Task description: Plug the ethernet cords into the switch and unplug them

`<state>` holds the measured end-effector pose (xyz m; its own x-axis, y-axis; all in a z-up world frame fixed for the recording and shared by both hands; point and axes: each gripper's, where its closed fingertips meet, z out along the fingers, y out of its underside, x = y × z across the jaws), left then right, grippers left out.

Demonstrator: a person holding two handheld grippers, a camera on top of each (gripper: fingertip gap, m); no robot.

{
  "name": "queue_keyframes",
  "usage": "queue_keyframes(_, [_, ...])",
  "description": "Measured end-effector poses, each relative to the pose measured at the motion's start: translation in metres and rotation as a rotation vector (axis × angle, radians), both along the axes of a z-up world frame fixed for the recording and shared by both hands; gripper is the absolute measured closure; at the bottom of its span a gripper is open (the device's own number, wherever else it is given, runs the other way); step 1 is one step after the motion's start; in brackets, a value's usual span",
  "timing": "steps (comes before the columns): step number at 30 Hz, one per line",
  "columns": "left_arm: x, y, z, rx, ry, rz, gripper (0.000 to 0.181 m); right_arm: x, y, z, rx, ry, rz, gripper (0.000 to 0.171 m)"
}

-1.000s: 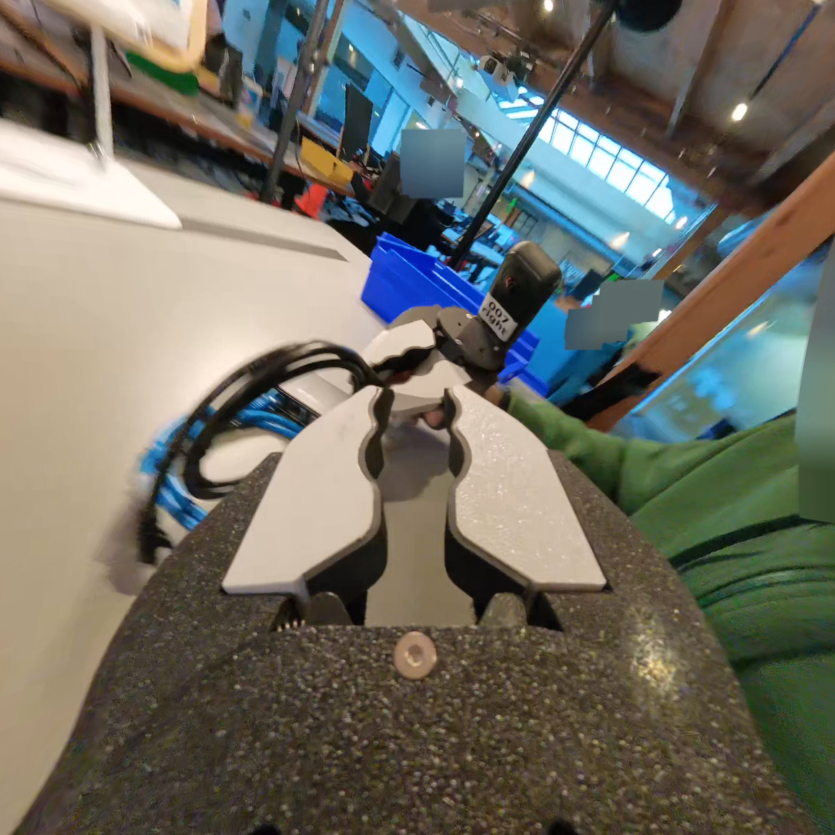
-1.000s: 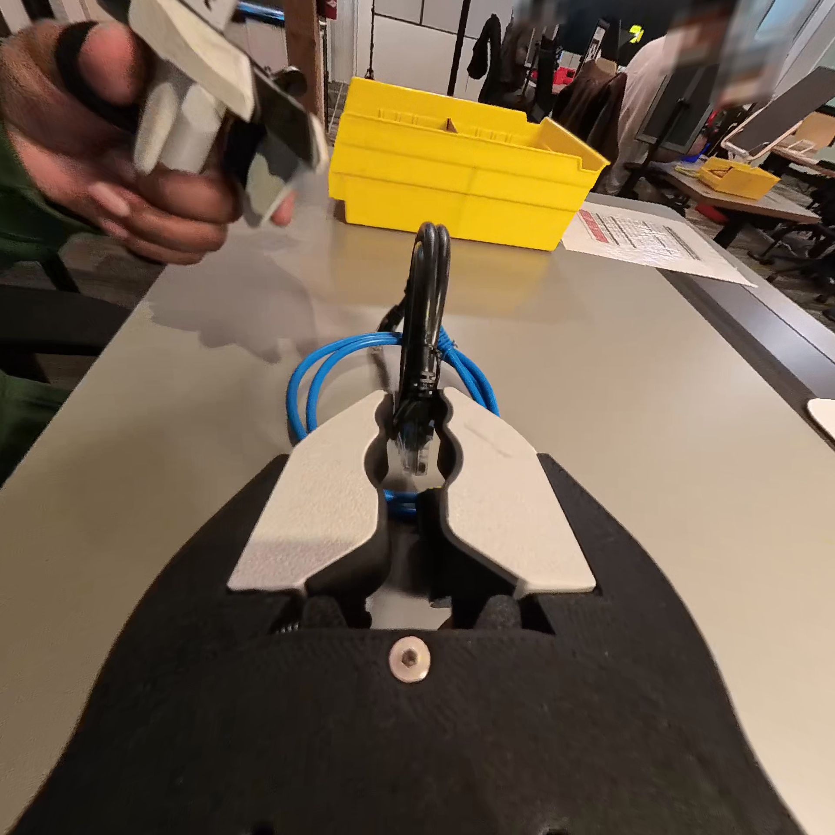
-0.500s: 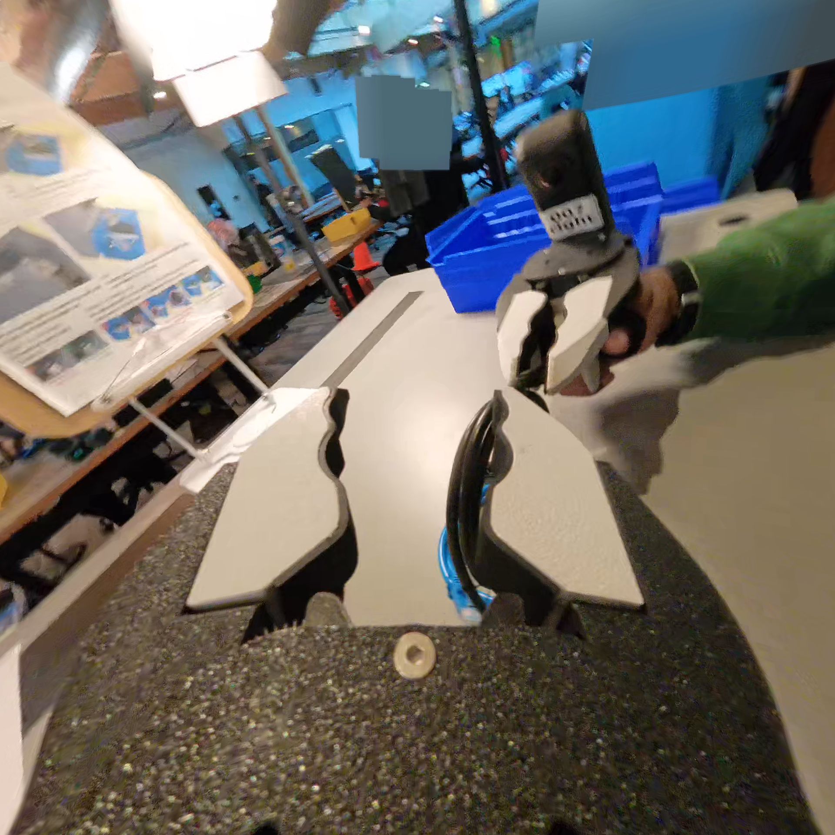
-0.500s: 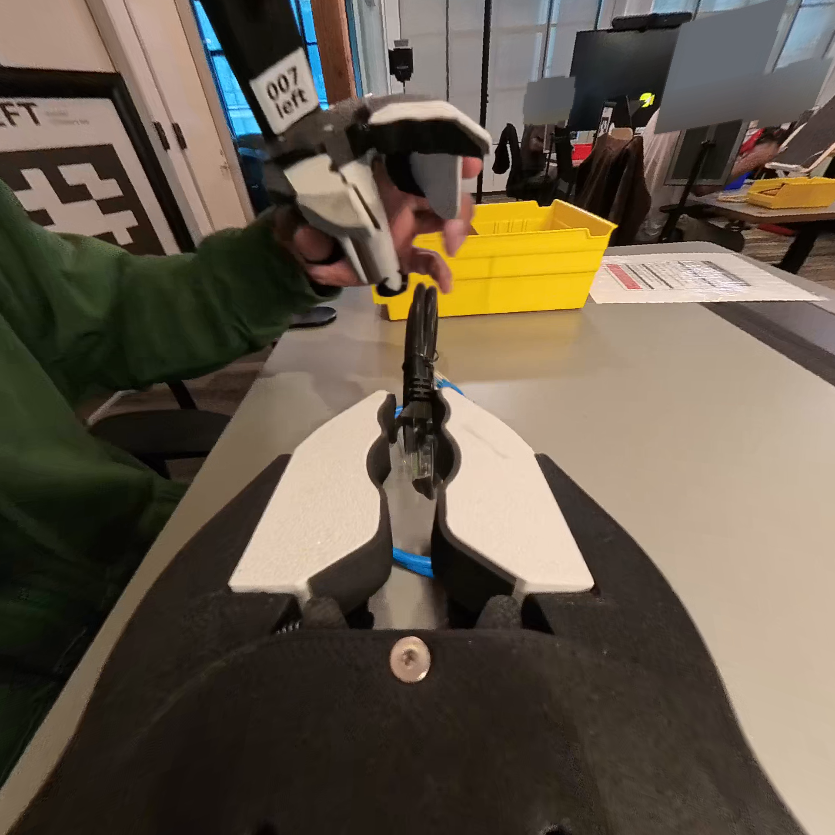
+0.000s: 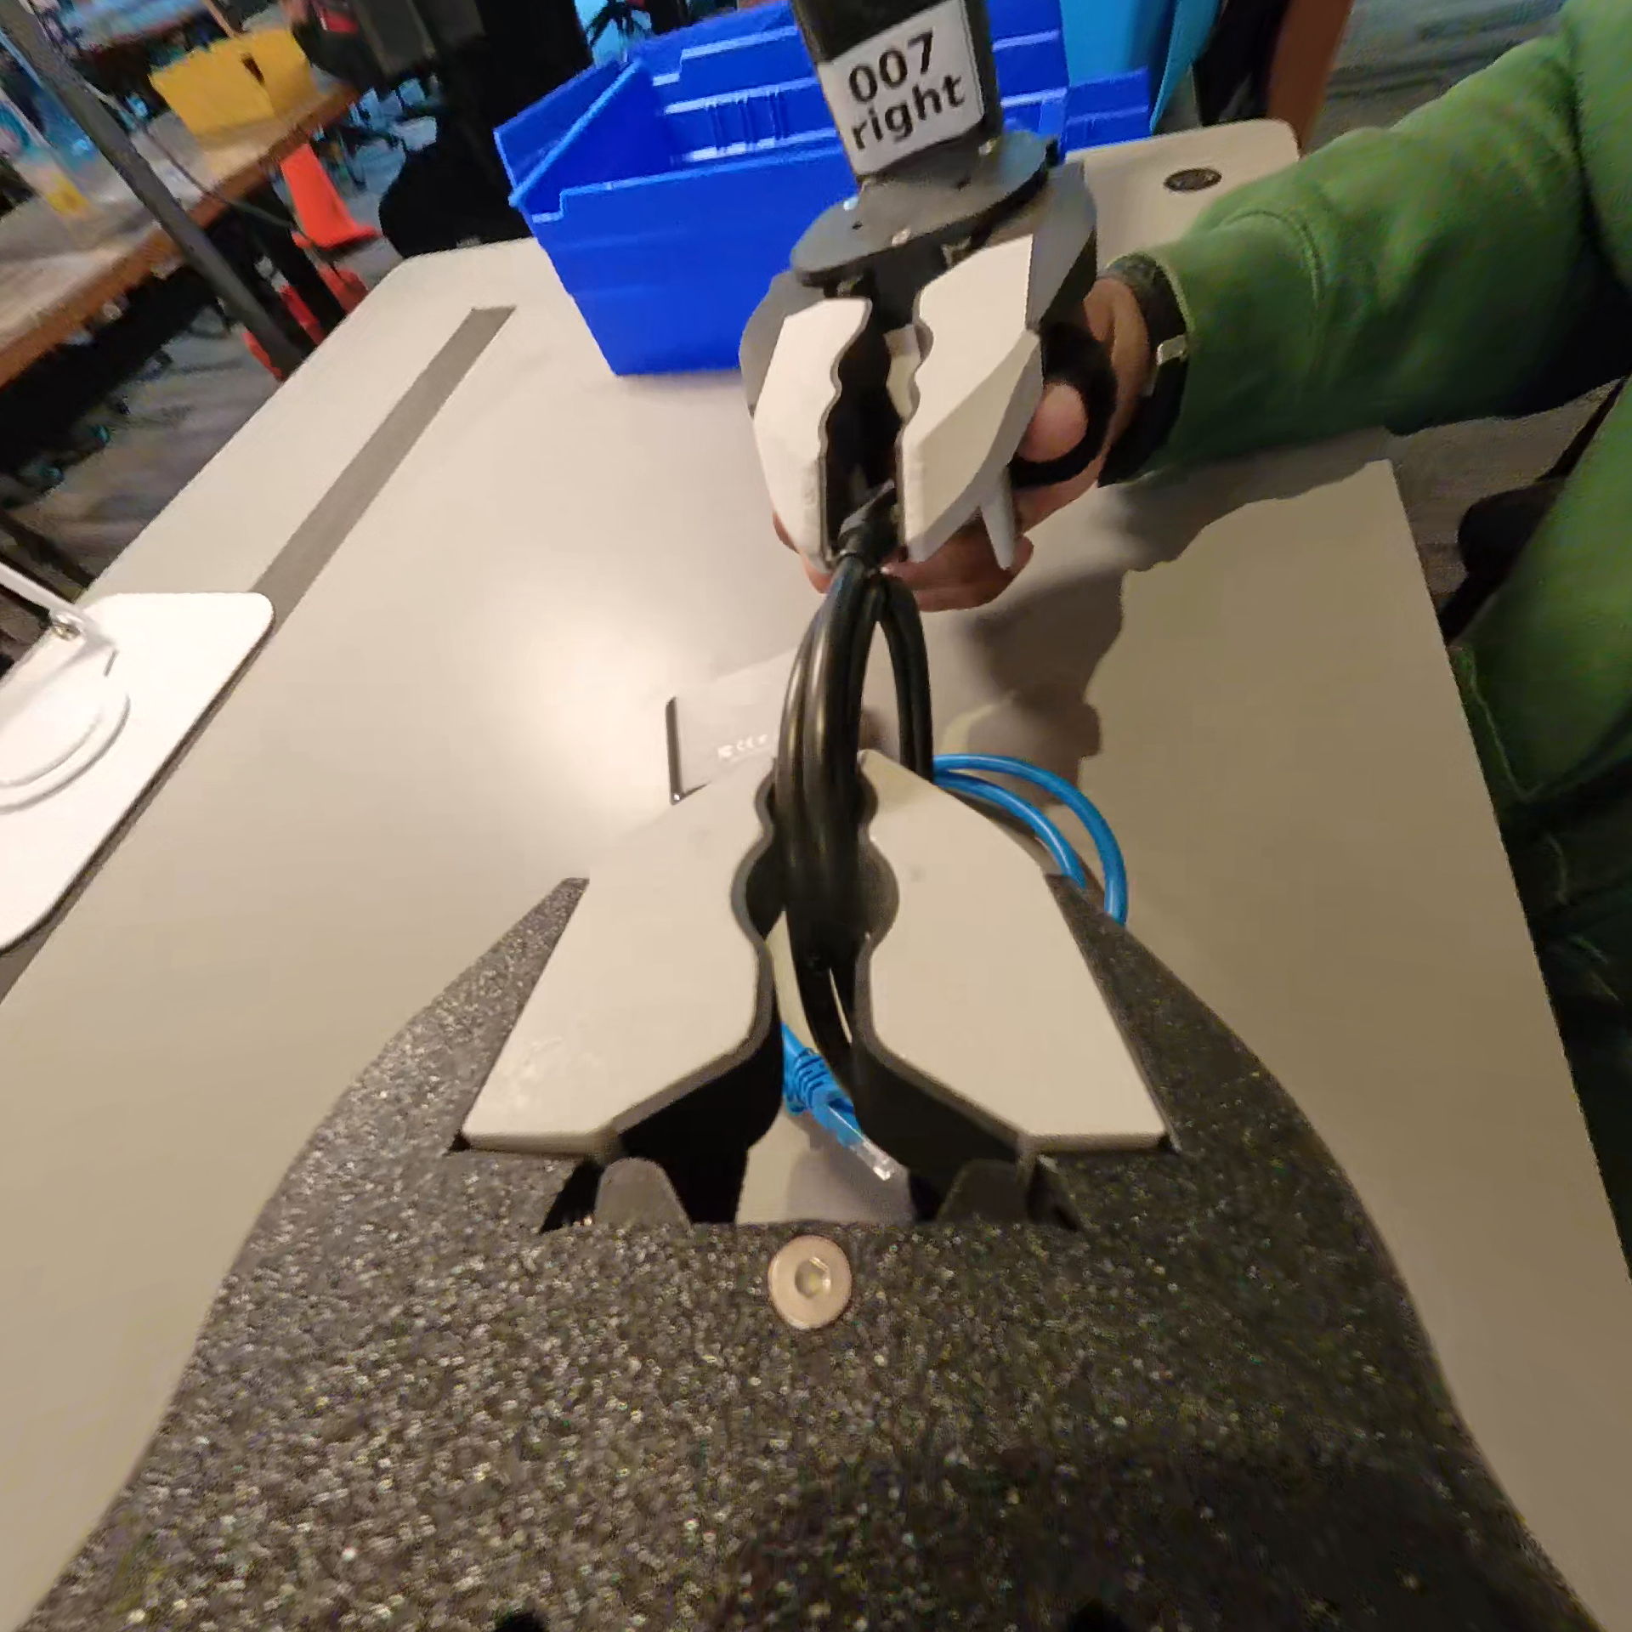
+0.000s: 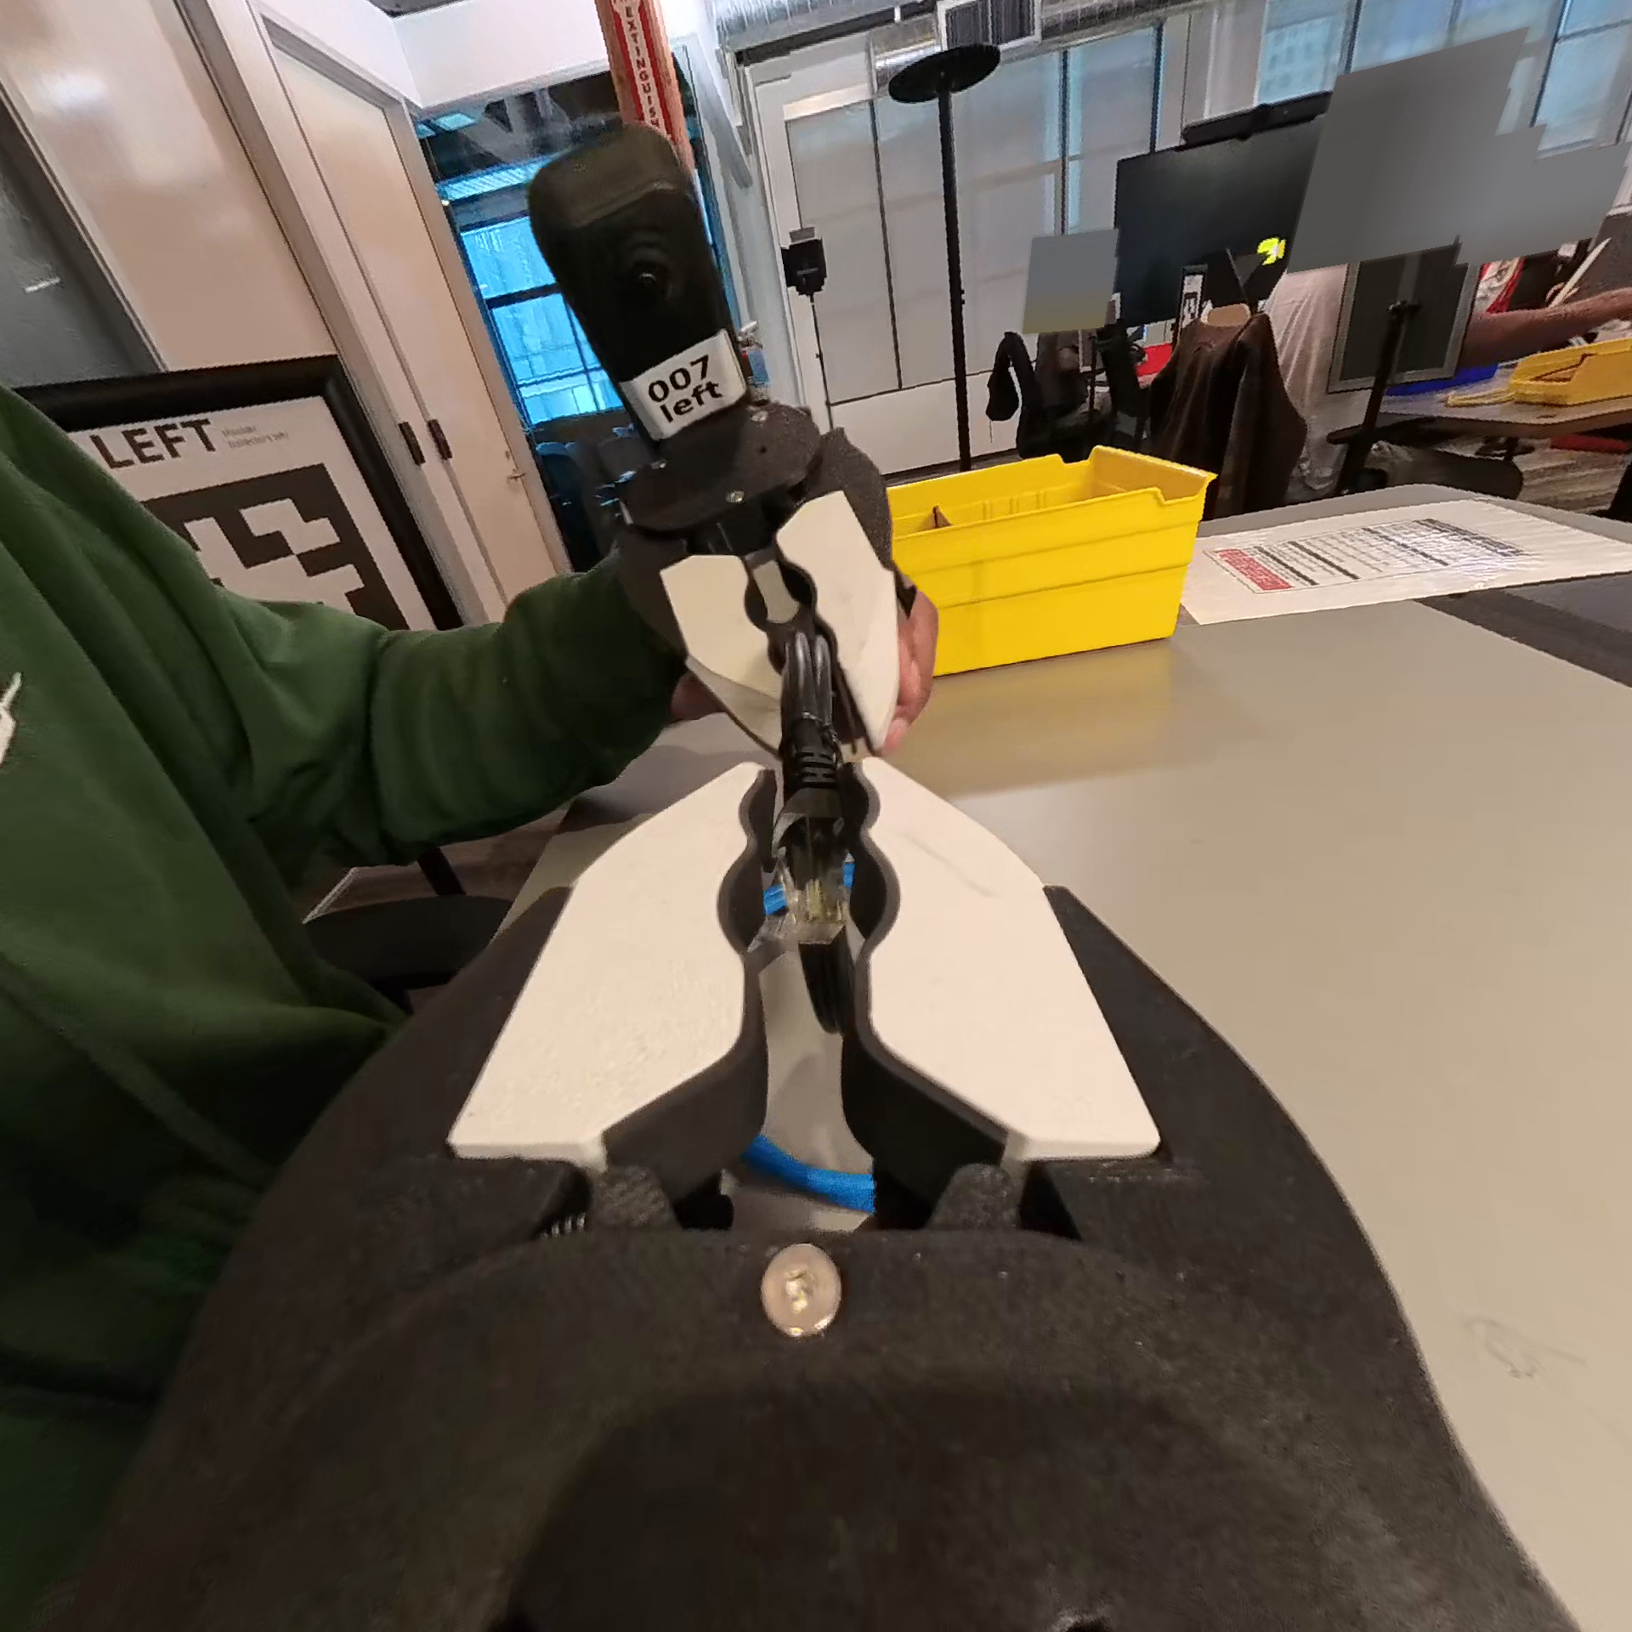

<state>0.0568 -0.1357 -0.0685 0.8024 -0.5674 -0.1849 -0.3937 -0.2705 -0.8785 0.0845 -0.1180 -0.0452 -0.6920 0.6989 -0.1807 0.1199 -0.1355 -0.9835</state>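
The jaws of the right gripper (image 6: 808,795) are clamped on the boot of the black cord (image 5: 834,706), and its clear plug (image 6: 812,905) points back toward the camera. The jaws of the left gripper (image 5: 817,799) are closed around the same cord's coiled loops, so the bundle hangs between the two tools above the bench (image 5: 424,618).

Under them lies the blue cord (image 5: 1051,812), at 3 o'clock from the left jaws, with its blue plug (image 5: 821,1095) near the gripper base. The grey switch (image 5: 724,742) lies flat on the bench just beyond the left jaws, at 11 o'clock. A blue bin (image 5: 671,238) stands at 12 o'clock.

I judge that the step is to prepare the black cord for plugging. The next move needs the plug turned toward the switch; its ports are not visible here.
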Motion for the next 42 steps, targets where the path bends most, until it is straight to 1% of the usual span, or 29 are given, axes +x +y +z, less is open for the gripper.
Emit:
queue_keyframes(4, [0.0,-0.002,0.002,-0.072,-0.059,0.064,0.171,-0.003,0.003,0.003,-0.032,0.01,-0.024,0.157])
queue_keyframes(7, [-0.003,-0.001,0.009,-0.119,-0.109,0.135,0.171,-0.01,0.008,0.005,-0.033,0.03,-0.082,0.157])
queue_keyframes(8, [-0.005,-0.001,0.011,-0.133,-0.123,0.162,0.171,-0.011,0.01,0.006,-0.017,0.05,-0.103,0.154])
queue_keyframes(10, [-0.01,-0.002,0.02,-0.145,-0.16,0.214,0.171,-0.014,0.016,0.003,0.036,0.065,-0.155,0.132])
queue_keyframes(11, [-0.013,-0.003,0.025,-0.145,-0.181,0.24,0.171,-0.015,0.018,0.001,0.06,0.062,-0.166,0.125])
queue_keyframes(14, [-0.021,-0.011,0.041,-0.142,-0.281,0.316,0.171,-0.013,0.024,0.001,0.086,0.087,-0.18,0.118])
queue_keyframes(16, [-0.022,-0.019,0.048,-0.132,-0.383,0.344,0.171,-0.011,0.026,0.002,0.11,0.108,-0.185,0.115])
queue_keyframes(19, [-0.014,-0.028,0.037,-0.143,-0.544,0.352,0.171,-0.007,0.022,0.006,0.188,0.167,-0.188,0.111])
queue_keyframes(22, [0.001,-0.028,0.011,-0.145,-0.721,0.334,0.171,-0.003,0.015,0.006,0.25,0.195,-0.165,0.108])
queue_keyframes(25, [0.006,-0.022,-0.008,-0.108,-0.895,0.325,0.171,-0.005,0.018,0.0,0.278,0.183,-0.175,0.109])
queue_keyframes(27, [0.002,-0.018,-0.014,-0.065,-0.938,0.351,0.171,-0.008,0.023,-0.007,0.316,0.164,-0.192,0.11])
queue_keyframes(29, [0.001,-0.014,-0.019,-0.054,-0.952,0.374,0.171,-0.01,0.03,-0.014,0.37,0.151,-0.218,0.111])
queue_keyframes(31, [0.004,-0.011,-0.026,-0.094,-0.952,0.384,0.171,-0.011,0.036,-0.018,0.421,0.148,-0.239,0.114])
queue_keyframes(34, [0.007,-0.008,-0.03,-0.118,-0.921,0.392,0.171,-0.009,0.037,-0.023,0.492,0.153,-0.232,0.124])
queue_keyframes(42, [0.017,-0.011,-0.036,-0.207,-0.92,0.38,0.172,-0.005,0.036,-0.03,0.645,0.219,-0.229,0.135])
